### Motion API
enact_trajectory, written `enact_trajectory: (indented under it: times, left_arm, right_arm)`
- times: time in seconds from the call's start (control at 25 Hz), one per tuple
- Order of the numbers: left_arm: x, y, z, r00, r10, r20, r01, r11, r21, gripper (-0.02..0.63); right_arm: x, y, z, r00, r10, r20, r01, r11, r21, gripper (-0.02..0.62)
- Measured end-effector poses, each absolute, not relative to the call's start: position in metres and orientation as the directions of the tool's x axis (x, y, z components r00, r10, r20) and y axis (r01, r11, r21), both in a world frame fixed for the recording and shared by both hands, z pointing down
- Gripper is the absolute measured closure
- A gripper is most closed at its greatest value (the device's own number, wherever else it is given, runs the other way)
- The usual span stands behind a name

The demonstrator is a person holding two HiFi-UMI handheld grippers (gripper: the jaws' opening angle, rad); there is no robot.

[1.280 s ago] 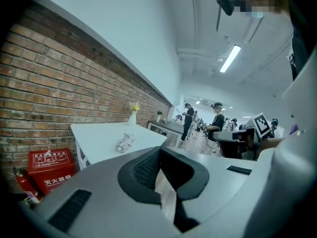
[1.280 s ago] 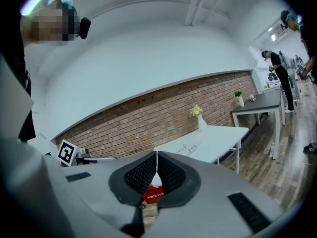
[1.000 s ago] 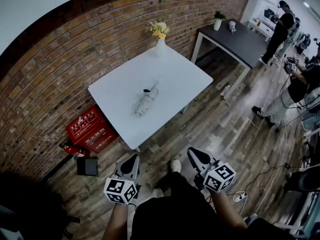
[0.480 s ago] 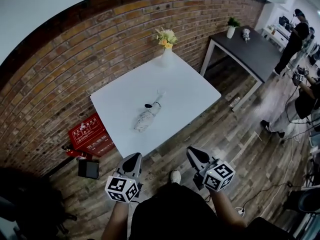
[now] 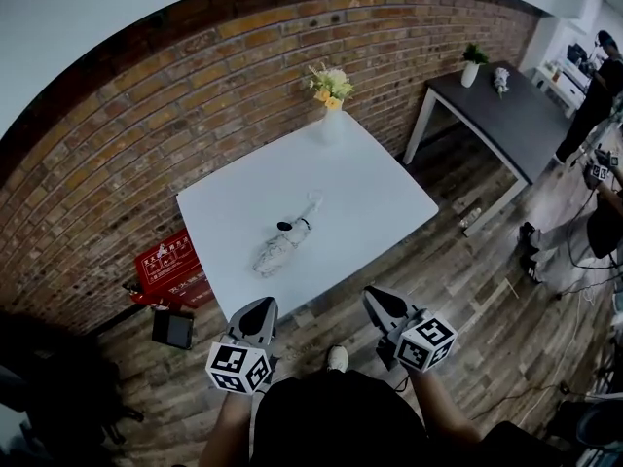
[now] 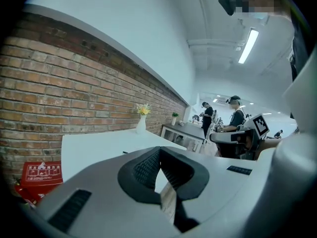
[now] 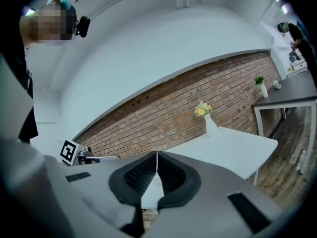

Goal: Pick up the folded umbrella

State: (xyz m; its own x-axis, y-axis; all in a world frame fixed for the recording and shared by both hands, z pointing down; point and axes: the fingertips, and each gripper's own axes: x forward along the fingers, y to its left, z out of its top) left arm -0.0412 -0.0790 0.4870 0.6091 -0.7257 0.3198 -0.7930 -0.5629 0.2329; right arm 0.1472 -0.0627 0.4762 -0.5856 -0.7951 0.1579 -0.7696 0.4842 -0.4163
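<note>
Two grippers sit low in the head view, left and right of centre, over the wood-plank floor (image 5: 458, 290) and just short of the counter's near corner.

Left gripper (image 5: 259, 306): fingers (image 6: 144, 168) pressed tip to tip, nothing between them; the left gripper view shows the ribbed pads meeting in one closed seam.

Right gripper (image 5: 376, 297): same, fingers (image 7: 142, 175) fully closed on themselves and empty, as the right gripper view shows.

Folded umbrella (image 5: 281, 247): lies flat on the white counter (image 5: 380, 197), left of frame centre, nearer the counter's lower-left edge. Its pale bundled canopy points lower left and its dark end with a strap points upper right. It is well apart from both grippers and neither touches it.

Vase of yellow flowers (image 5: 331, 115) stands at the counter's far corner, against the brick wall (image 5: 146, 134). Red box (image 5: 167, 266) rests on the floor at the wall, left of the counter. Dark table (image 5: 521, 120) with a small potted plant (image 5: 471, 64) is at upper right.
</note>
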Motion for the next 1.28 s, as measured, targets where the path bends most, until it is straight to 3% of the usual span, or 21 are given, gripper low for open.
enact_trajectory:
  times: [0.64, 1.28]
  left_arm:
    - [-0.034, -0.112, 0.504, 0.521, -0.770, 0.369, -0.854, -0.470, 0.223, 0.592]
    - [-0.050, -0.180, 0.560, 0.528, -0.692, 0.493, -0.839, -0.516, 0.174, 0.591]
  right_arm:
    - [0.154, -0.108, 0.490, -0.675, -0.713, 0.190, -0.709, 0.554, -0.437, 0.572]
    - [0.112, -0.154, 0.510, -0.682, -0.691, 0.240, -0.713, 0.555, -0.428, 0.572]
